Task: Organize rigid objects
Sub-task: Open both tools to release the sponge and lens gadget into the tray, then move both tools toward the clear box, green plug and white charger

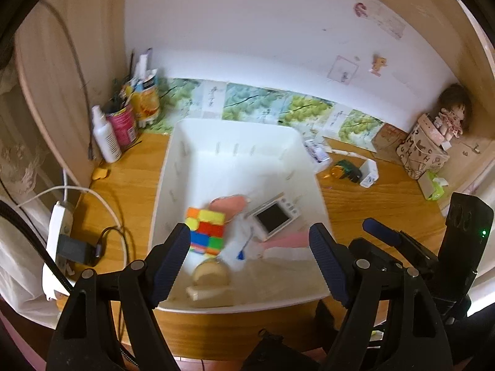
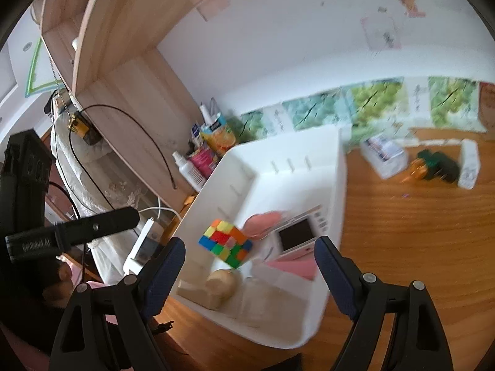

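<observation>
Motion blur softens most of the white bin's [image 2: 337, 185] right wall in the right wrist view, and the items on the desk to its right, a white packet [image 2: 383, 154] and a dark green object [image 2: 436, 167], are smeared beyond reading. In the bin's near corner a tan rounded object [image 1: 212, 273] is blurred in both views; what it is cannot be told. The pink item [image 1: 230, 204] behind the puzzle cube [image 1: 206, 230] is partly hidden by it. The left gripper's finger [image 1: 171, 262] covers the bin's near left rim. Lettering on the wall notes [image 1: 343, 69] is too small to read.
</observation>
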Demonstrator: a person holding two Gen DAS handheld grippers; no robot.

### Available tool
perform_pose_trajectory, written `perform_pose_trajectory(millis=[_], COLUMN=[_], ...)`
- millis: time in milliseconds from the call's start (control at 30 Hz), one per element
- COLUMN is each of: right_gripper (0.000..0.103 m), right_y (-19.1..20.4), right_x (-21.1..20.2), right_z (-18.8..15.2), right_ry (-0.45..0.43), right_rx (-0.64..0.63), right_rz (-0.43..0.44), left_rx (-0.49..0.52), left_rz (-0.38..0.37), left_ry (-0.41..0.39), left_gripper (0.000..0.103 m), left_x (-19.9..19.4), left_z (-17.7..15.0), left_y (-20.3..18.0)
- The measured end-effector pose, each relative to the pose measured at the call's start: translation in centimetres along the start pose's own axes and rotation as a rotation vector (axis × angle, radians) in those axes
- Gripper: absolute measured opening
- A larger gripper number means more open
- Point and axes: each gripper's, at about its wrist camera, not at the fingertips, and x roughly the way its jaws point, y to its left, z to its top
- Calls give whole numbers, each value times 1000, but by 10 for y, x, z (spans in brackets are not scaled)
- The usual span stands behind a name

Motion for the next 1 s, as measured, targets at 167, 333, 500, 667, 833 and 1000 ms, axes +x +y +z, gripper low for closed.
perform_pose_trajectory(millis=[167,333,500,667,833,1000], right_gripper=[86,86,86,86,86,86], right_y=[-19,-41,-67,-93,-114,-135], right_x=[-27,-50,-74,-98,-112,-119], right_z=[4,13,28,44,58,72], right_ry=[-50,-65,-54,-67,-75,-98], right_rx=[-30,-66,-121,-161,-202,-245], right_rz=[-28,-81,-168,-222,-261,-310], left_rx=[45,33,24,53,71,54], left_rz=[8,-4,-34,-35,-36,-50], left_ry=[-2,-2,-16,-41,-77,-117], left_gripper=[82,82,82,83,83,82], left_x=[3,5,12,20,32,47], left_z=[9,21,36,48,59,69], left_y=[-35,-67,-100,-130,-152,-167])
